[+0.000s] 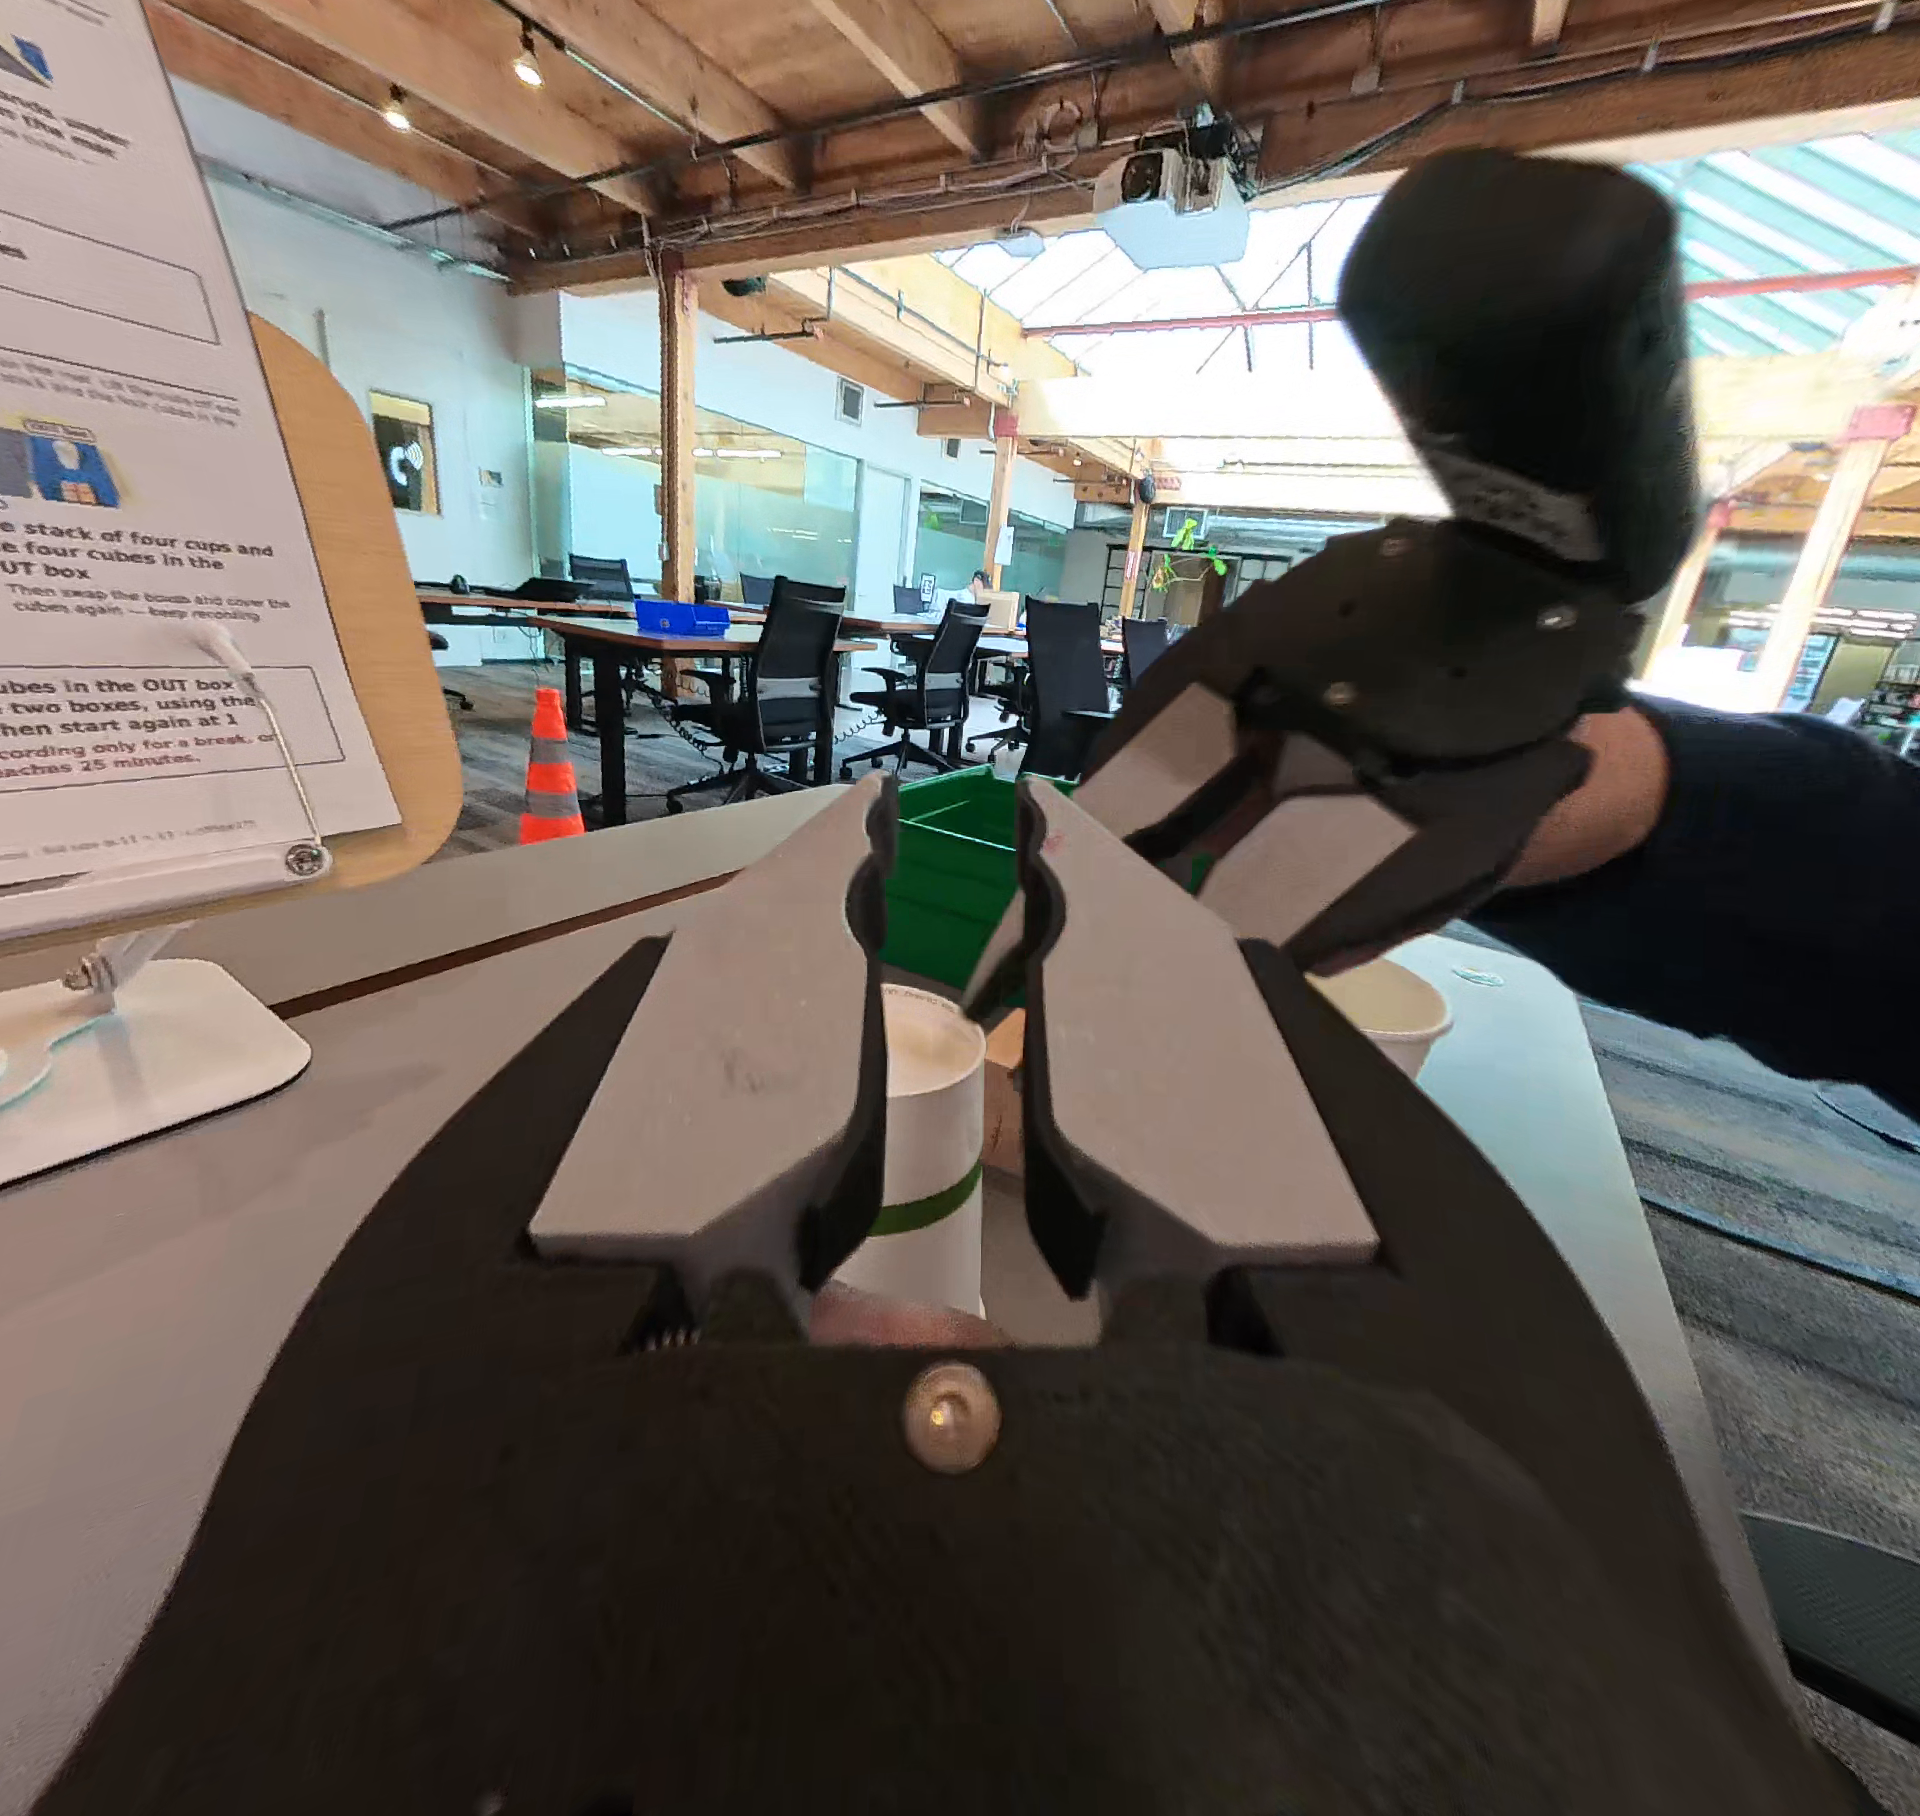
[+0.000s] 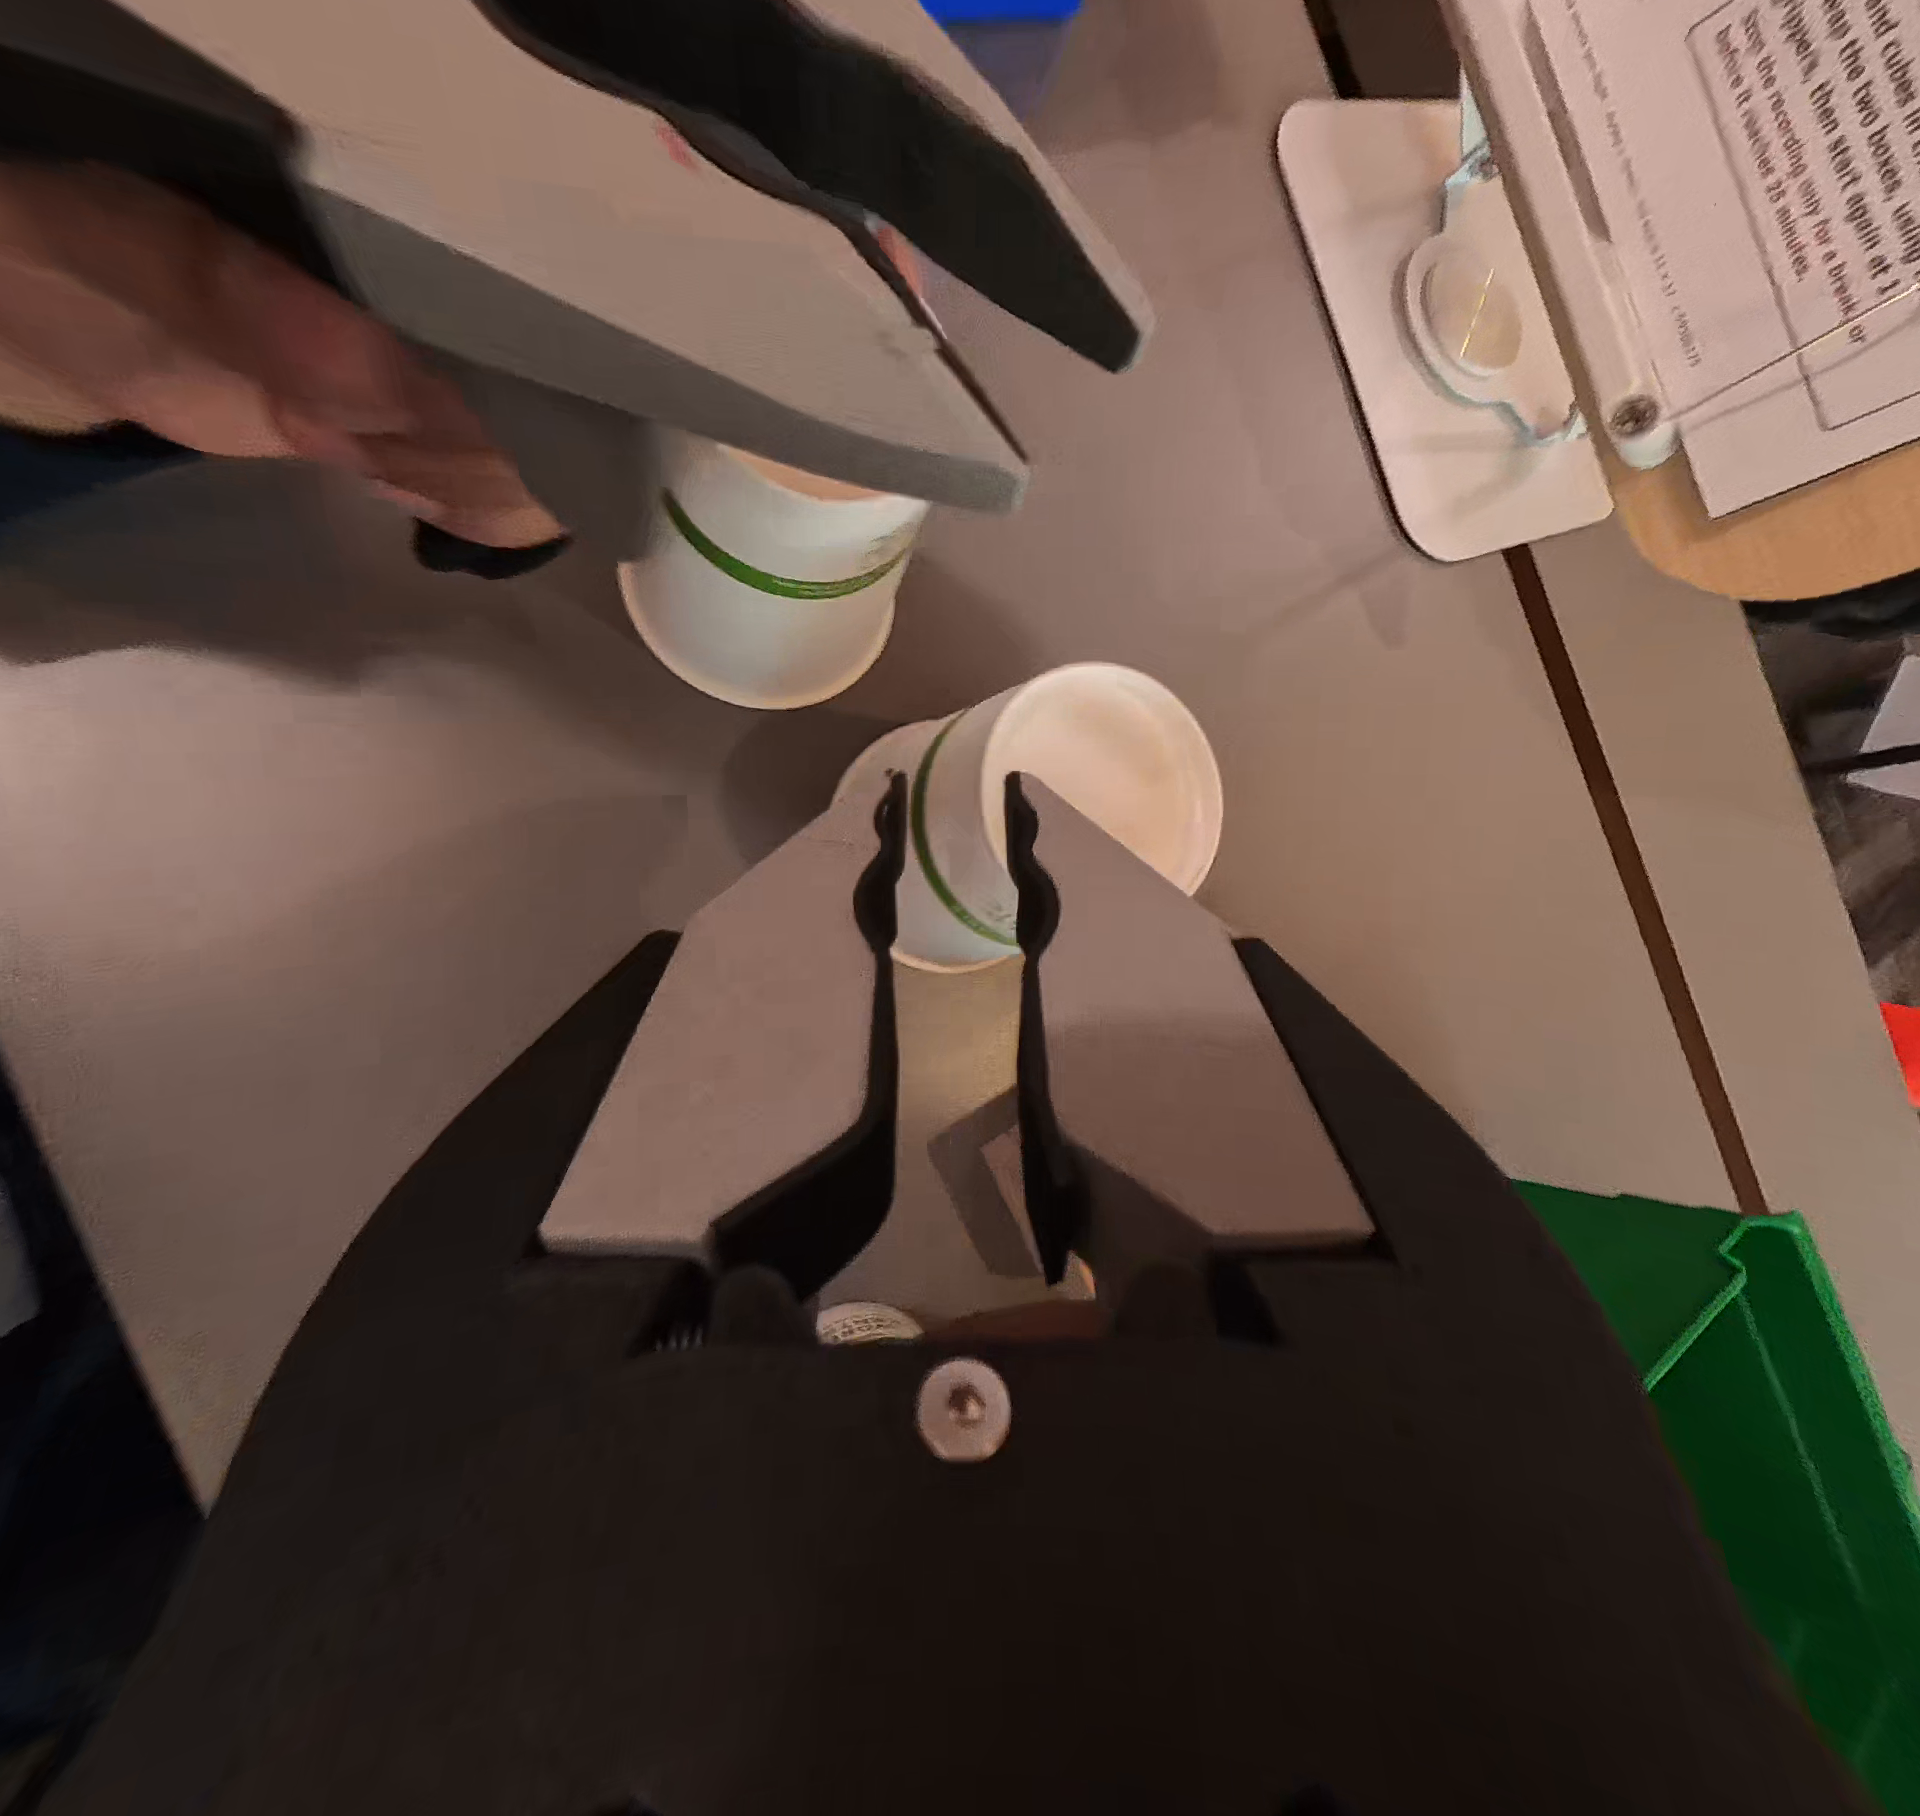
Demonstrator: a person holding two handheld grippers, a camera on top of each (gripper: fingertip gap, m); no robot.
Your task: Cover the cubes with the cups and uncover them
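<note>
Though below parted jaws, cup (image 2: 1039,810) apart.

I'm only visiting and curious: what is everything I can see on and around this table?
White paper cups with a green band: two, white, upside down, close together on the table.
Grey table: one, grey, under everything.
Green plastic bin: one, green, on the table beyond the cups.
Printed sheet on a stand: one, white, left on the table.
Orange traffic cone: one, orange, floor beyond.
Left gripper, right gripper: two, black with grey fingers, each over a cup.
</note>
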